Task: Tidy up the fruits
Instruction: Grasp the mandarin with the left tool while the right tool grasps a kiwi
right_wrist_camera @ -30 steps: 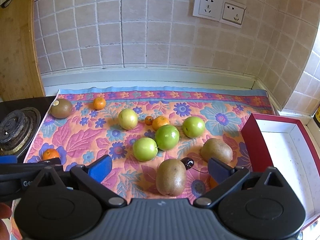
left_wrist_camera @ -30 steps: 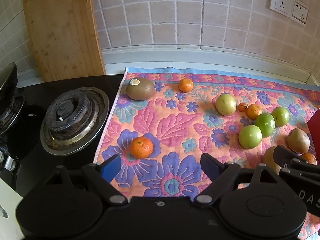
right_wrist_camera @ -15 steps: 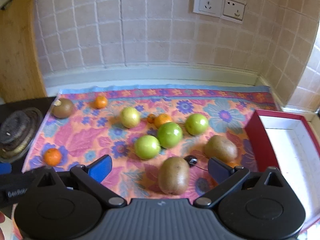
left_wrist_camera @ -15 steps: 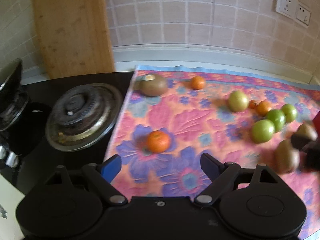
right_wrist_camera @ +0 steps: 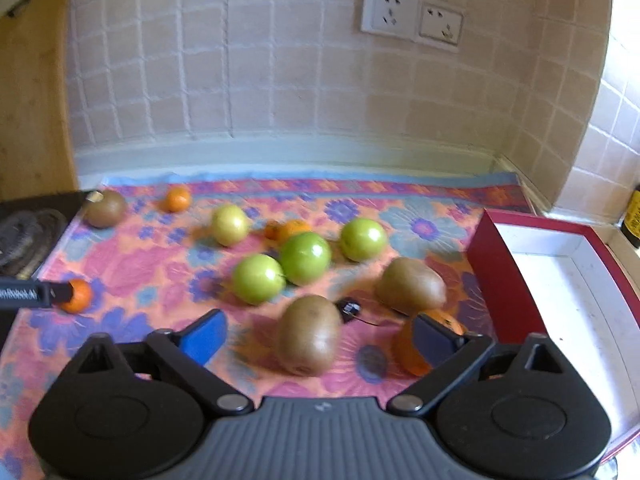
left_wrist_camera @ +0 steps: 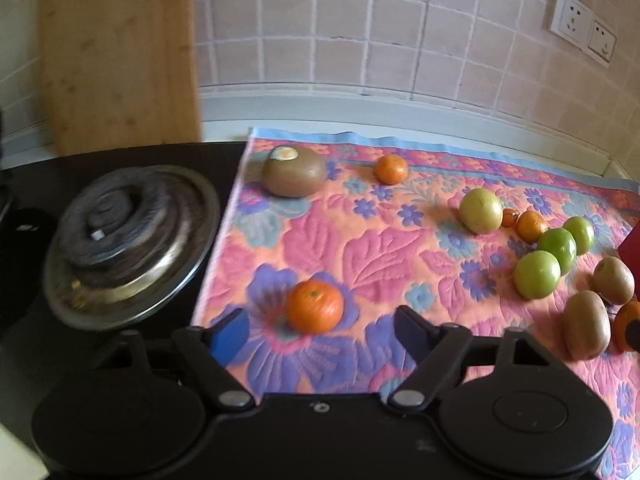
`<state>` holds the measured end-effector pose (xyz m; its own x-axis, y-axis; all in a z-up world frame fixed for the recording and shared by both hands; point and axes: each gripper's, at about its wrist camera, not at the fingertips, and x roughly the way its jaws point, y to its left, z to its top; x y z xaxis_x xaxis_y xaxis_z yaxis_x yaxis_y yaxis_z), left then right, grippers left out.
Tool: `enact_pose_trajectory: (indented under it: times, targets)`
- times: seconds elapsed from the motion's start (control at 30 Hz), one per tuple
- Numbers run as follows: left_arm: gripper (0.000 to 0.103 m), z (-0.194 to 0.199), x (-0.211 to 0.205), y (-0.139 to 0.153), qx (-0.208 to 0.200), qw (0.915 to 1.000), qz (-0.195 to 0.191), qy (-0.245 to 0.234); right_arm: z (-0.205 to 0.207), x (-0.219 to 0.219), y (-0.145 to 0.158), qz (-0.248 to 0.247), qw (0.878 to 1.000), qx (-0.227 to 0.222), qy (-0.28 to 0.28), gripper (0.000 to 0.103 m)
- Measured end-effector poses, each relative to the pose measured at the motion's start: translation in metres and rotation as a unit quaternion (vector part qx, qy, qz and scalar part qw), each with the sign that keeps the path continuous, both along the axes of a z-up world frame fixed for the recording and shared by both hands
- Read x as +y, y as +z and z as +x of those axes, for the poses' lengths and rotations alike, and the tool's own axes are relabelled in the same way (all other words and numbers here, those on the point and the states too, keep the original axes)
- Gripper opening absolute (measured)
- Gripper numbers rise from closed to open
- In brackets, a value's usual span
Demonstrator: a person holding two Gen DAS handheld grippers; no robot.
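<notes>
Right wrist view blurred, right gripper (right_wrist_camera: pixel 318 334) fingers apart around brown oval kiwi (right_wrist_camera: pixel 308 335), orange mandarin (right_wrist_camera: pixel 424 344) half hidden behind right finger, red-walled box (right_wrist_camera: pixel 504 280) cut off, left gripper (left_wrist_camera: pixel 322 330) fingers apart before round orange mandarin (left_wrist_camera: pixel 315 306) near floral cloth's (left_wrist_camera: pixel 360 248) left edge.

right gripper (right_wrist_camera: pixel 316 334) jaws wide apart, kiwi (right_wrist_camera: pixel 308 334) between them on floral cloth (right_wrist_camera: pixel 140 264), red box (right_wrist_camera: pixel 500 280) to the right

Fruits (right_wrist_camera: pixel 304 252) are spread on a cloth (right_wrist_camera: pixel 420 208), flanked by a burner (left_wrist_camera: pixel 128 240) leftward and a box (right_wrist_camera: pixel 560 280) rightward.
</notes>
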<state>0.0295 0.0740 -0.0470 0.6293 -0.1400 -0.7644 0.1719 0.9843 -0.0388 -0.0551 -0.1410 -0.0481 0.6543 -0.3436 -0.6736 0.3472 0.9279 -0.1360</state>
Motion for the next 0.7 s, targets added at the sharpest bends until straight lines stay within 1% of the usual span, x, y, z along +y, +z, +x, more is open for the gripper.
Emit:
enact_pose_trajectory:
  times: [0.07, 0.1, 0.13, 0.2, 0.23, 0.3, 0.4, 0.47, 0.5, 0.57, 0.6, 0.63, 0.67, 0.7]
  targets:
    - [0.092, 0.010, -0.004, -0.007, 0.004, 0.9999, 0.002, -0.010, 0.007, -0.007, -0.007, 0.008, 1.000, 0.008, -0.005, 0.090]
    - [0.090, 0.014, -0.006, -0.010, 0.007, 0.9999, 0.002, -0.014, 0.011, -0.009, -0.010, 0.014, 1.000, 0.010, -0.007, 0.087]
    - [0.086, 0.017, -0.007, -0.013, 0.010, 0.9998, 0.004, -0.016, 0.015, -0.012, -0.013, 0.020, 1.000, 0.012, -0.009, 0.086]
    - [0.083, 0.023, -0.010, -0.019, 0.015, 0.9996, 0.013, -0.022, 0.025, -0.015, -0.021, 0.029, 0.999, 0.024, -0.016, 0.083]
    - [0.082, 0.026, -0.010, -0.022, 0.018, 0.9995, 0.017, -0.022, 0.030, -0.016, -0.025, 0.031, 0.999, 0.032, -0.018, 0.082]
    - [0.082, 0.029, -0.008, -0.026, 0.028, 0.9993, 0.016, -0.016, 0.038, -0.017, -0.032, 0.035, 0.998, 0.042, -0.018, 0.076]
    - [0.082, 0.034, -0.002, -0.031, 0.042, 0.9991, 0.011, -0.005, 0.045, -0.017, -0.040, 0.046, 0.997, 0.050, -0.022, 0.075]
    - [0.082, 0.037, -0.001, -0.033, 0.045, 0.9990, 0.004, -0.008, 0.050, -0.016, -0.046, 0.049, 0.997, 0.056, -0.027, 0.074]
    - [0.080, 0.038, -0.002, -0.034, 0.046, 0.9989, 0.005, -0.008, 0.052, -0.017, -0.049, 0.048, 0.997, 0.061, -0.031, 0.072]
    - [0.075, 0.042, -0.004, -0.039, 0.053, 0.9984, 0.019, -0.004, 0.056, -0.020, -0.052, 0.050, 0.996, 0.066, -0.037, 0.067]
    - [0.068, 0.044, -0.002, -0.042, 0.059, 0.9980, 0.019, 0.002, 0.058, -0.021, -0.054, 0.057, 0.995, 0.068, -0.038, 0.063]
    - [0.065, 0.045, 0.000, -0.044, 0.064, 0.9979, 0.011, 0.007, 0.059, -0.023, -0.056, 0.063, 0.995, 0.069, -0.039, 0.061]
    - [0.064, 0.045, 0.001, -0.043, 0.059, 0.9982, 0.009, 0.009, 0.060, -0.024, -0.057, 0.070, 0.994, 0.069, -0.041, 0.060]
    - [0.056, 0.045, 0.001, -0.043, 0.056, 0.9983, 0.010, 0.007, 0.061, -0.025, -0.057, 0.074, 0.994, 0.070, -0.044, 0.059]
